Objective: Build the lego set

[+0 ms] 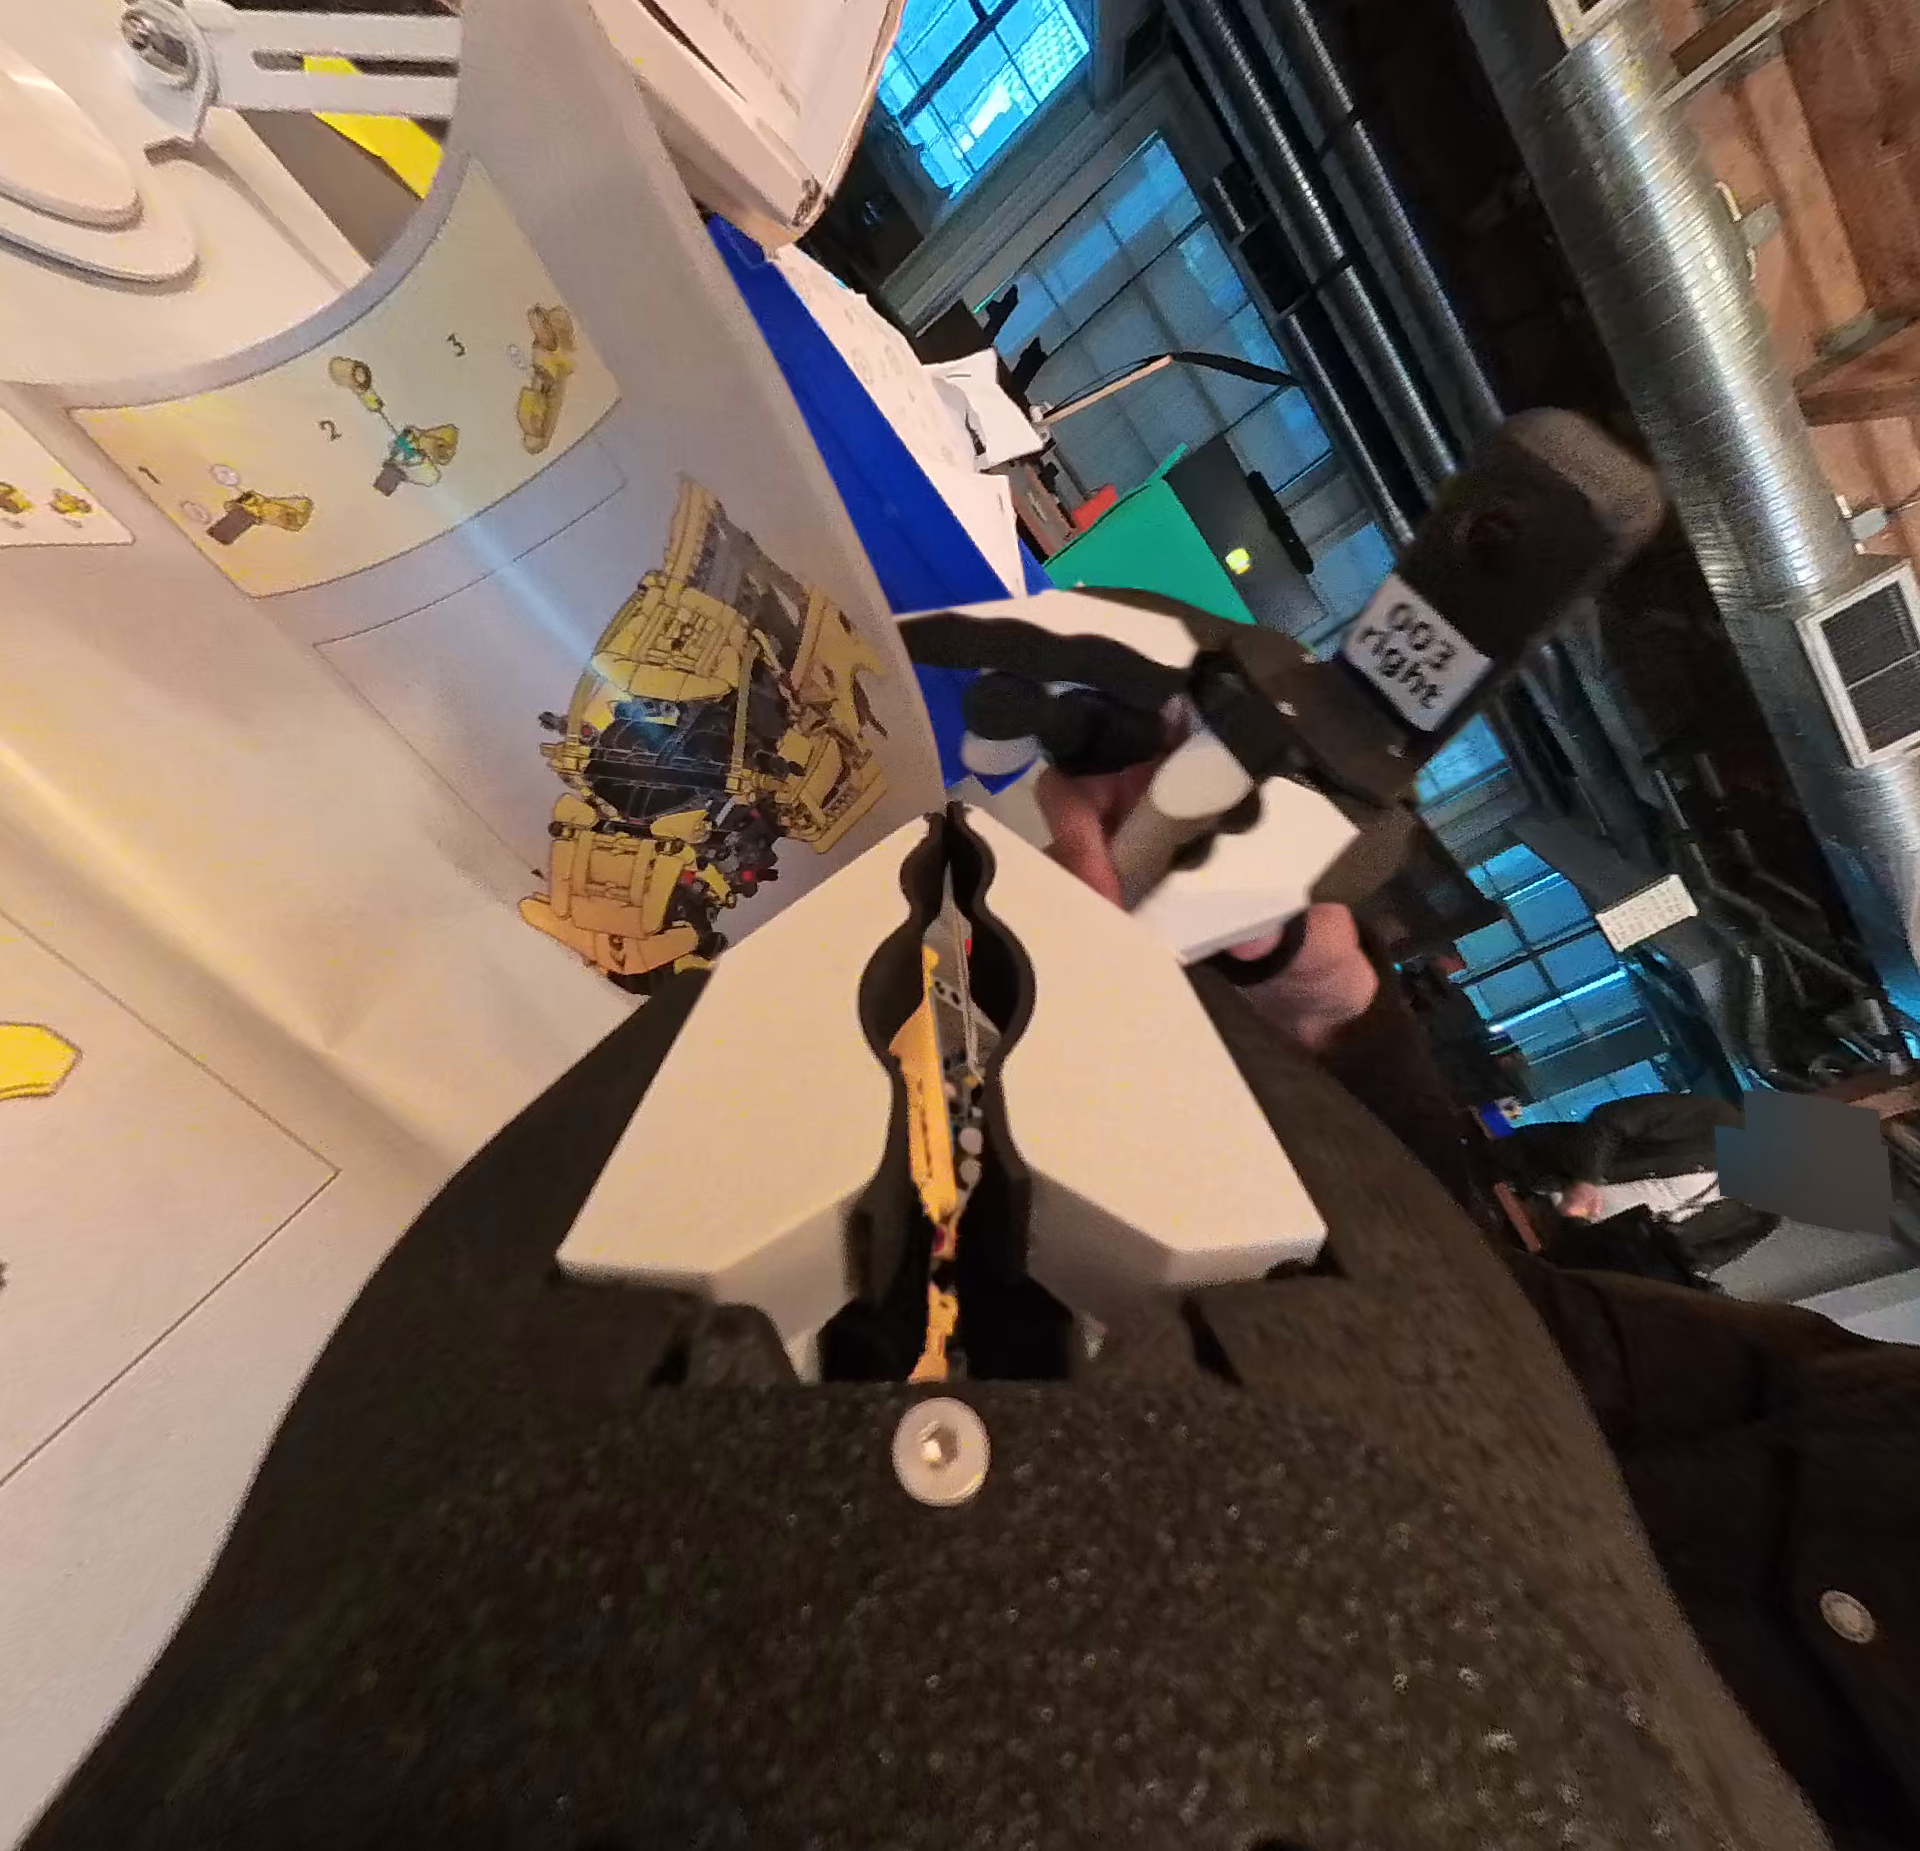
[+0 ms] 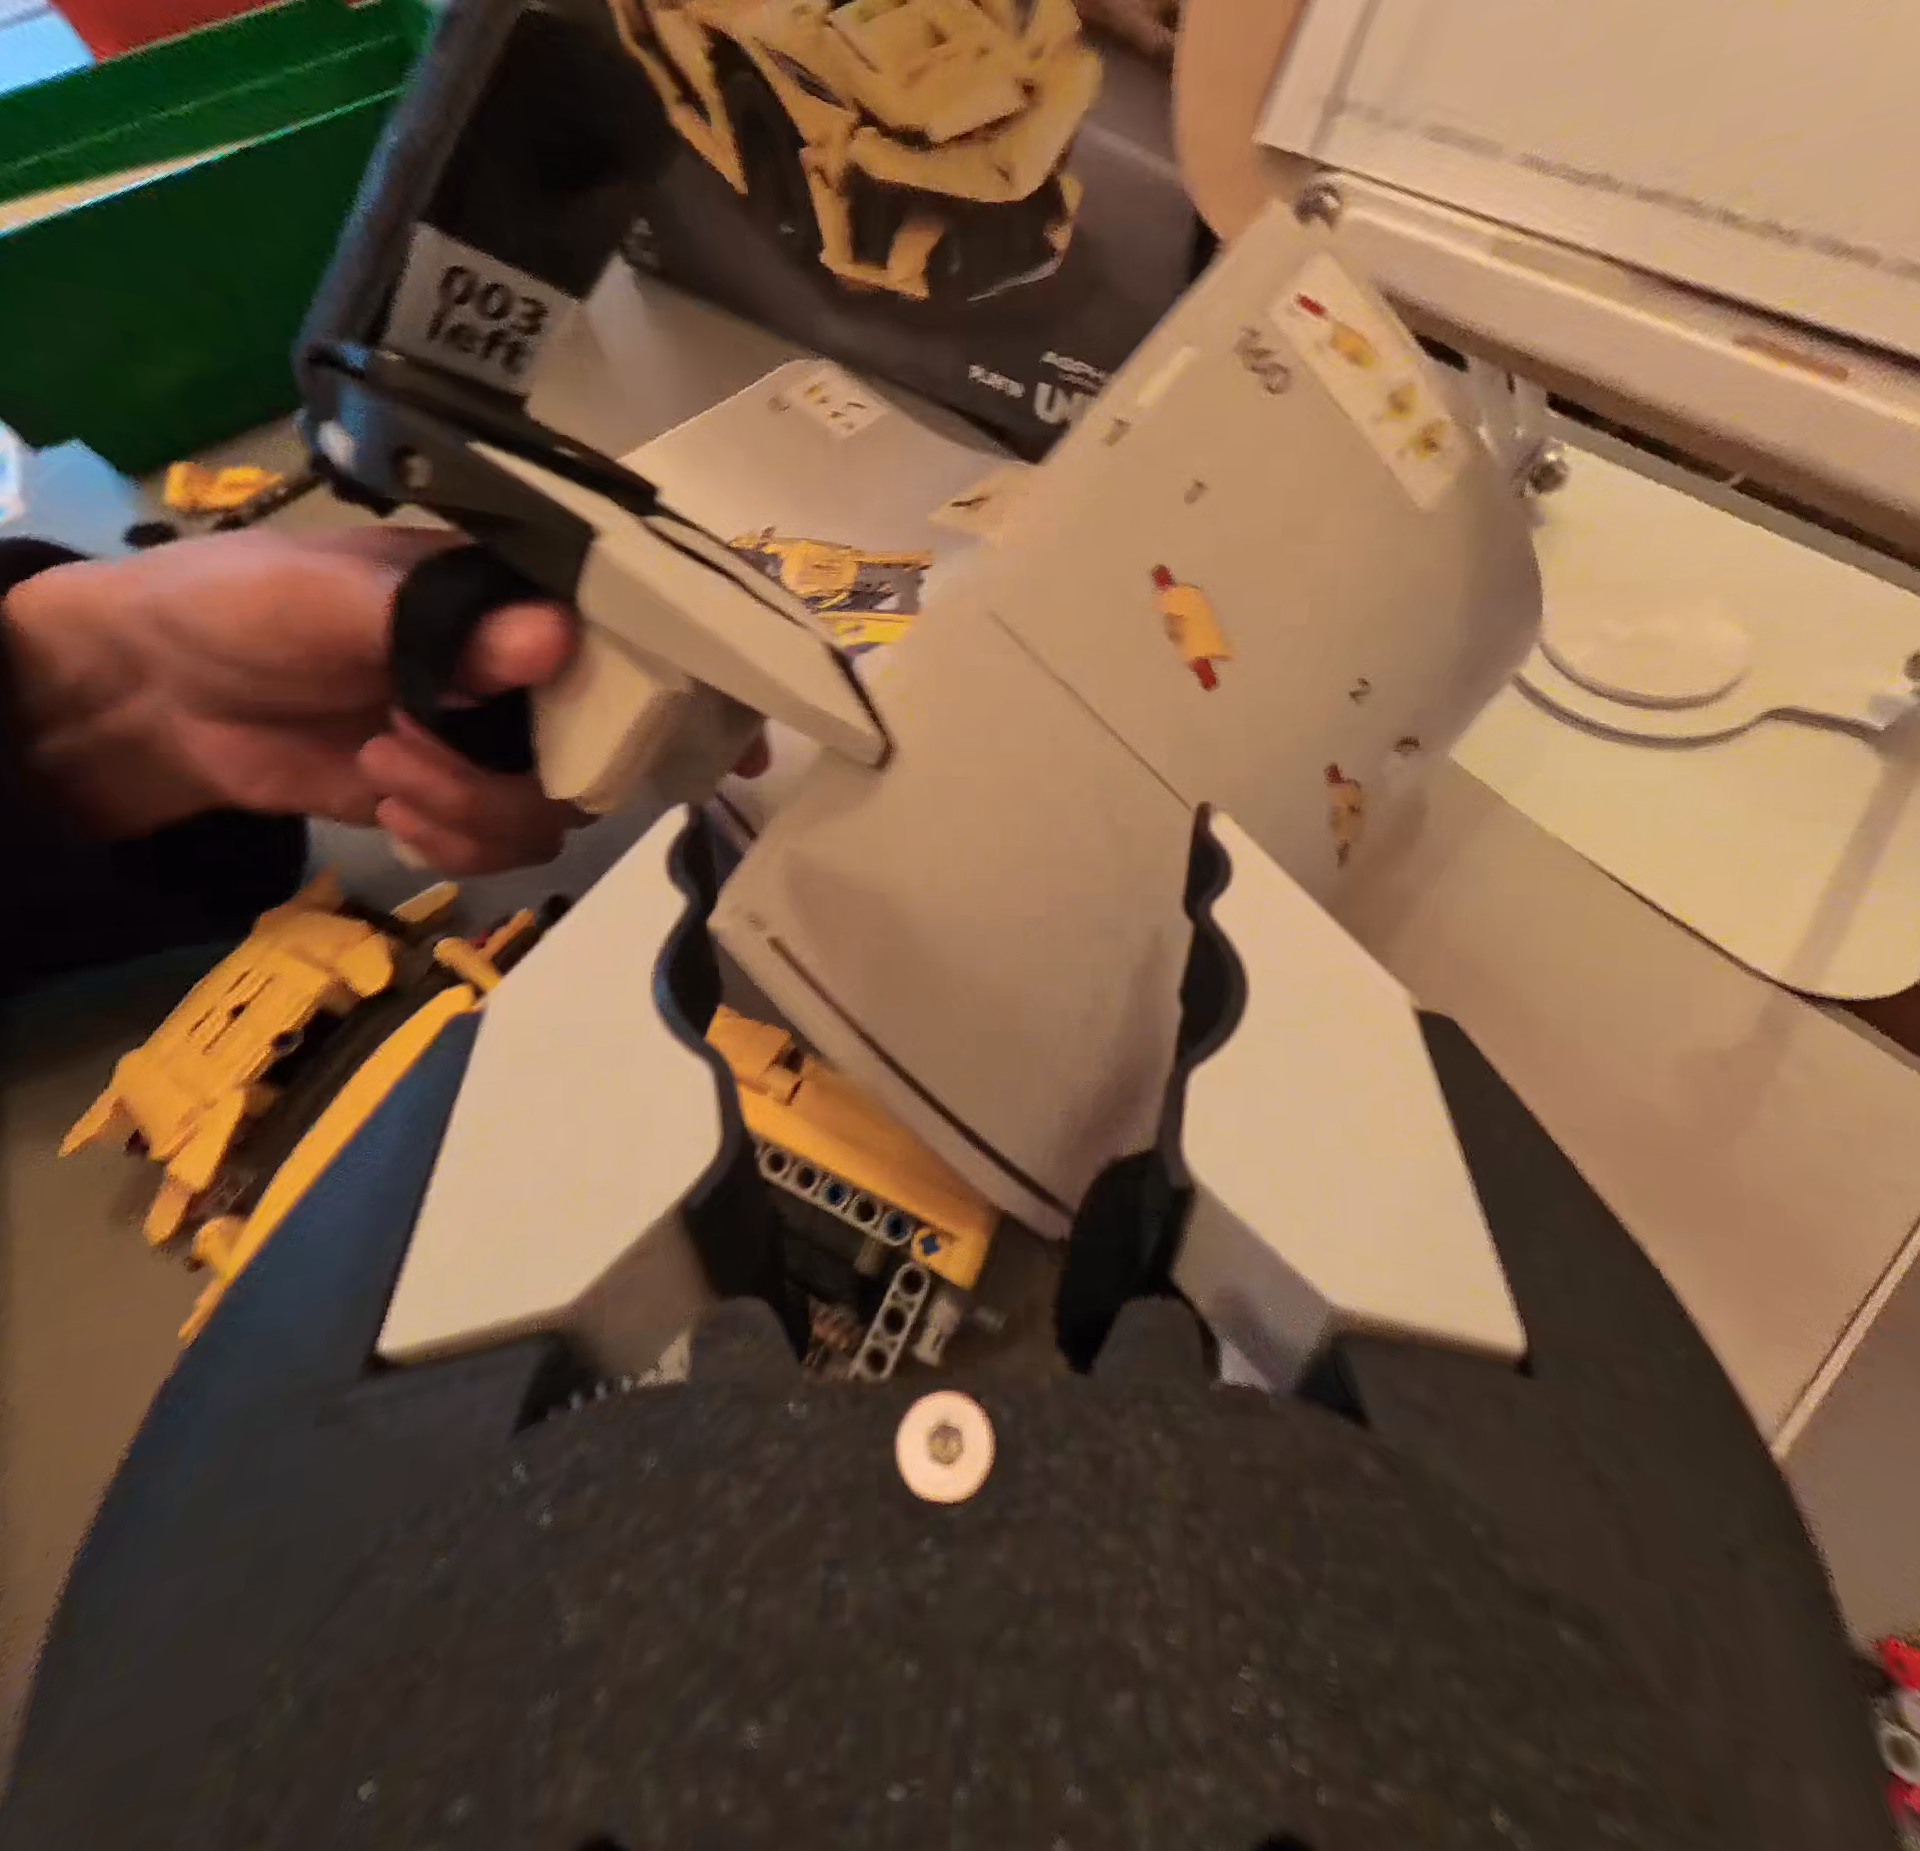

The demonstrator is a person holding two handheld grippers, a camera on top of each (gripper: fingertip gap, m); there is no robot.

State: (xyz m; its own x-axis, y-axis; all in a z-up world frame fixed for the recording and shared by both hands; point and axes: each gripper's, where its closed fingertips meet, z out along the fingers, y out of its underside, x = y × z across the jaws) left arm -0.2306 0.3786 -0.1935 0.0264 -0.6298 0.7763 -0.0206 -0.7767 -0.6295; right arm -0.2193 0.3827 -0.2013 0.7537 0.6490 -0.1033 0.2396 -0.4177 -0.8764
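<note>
The instruction booklet's page [image 1: 312, 762] is lifted and curled. My left gripper [image 1: 948, 822] is shut on that page's edge; it also shows in the right wrist view [image 2: 876, 752], pinching the raised page [image 2: 1091, 762]. My right gripper [image 2: 945, 856] is open, with the page's lower corner hanging loosely between its fingers; it shows in the left wrist view [image 1: 1018, 762] beyond the page. A yellow partly built lego model [image 2: 852, 1147] lies below the right gripper, and another yellow assembly [image 2: 239, 1032] lies to its left. A sliver of yellow lego [image 1: 925, 1074] shows behind the left jaws.
A green bin [image 2: 156, 243] stands at the back left and the dark lego box [image 2: 883, 139] behind the booklet. A white stand base [image 2: 1662, 658] sits on the right. A blue bin [image 1: 831, 378] is behind the page. Loose yellow parts [image 2: 218, 487] lie near the bin. Only a small space, under 4 cm, lies between the two pairs of fingers. The yellow assembly [image 2: 239, 1032] sits 15 cm or so from the ends of my right fingers.
</note>
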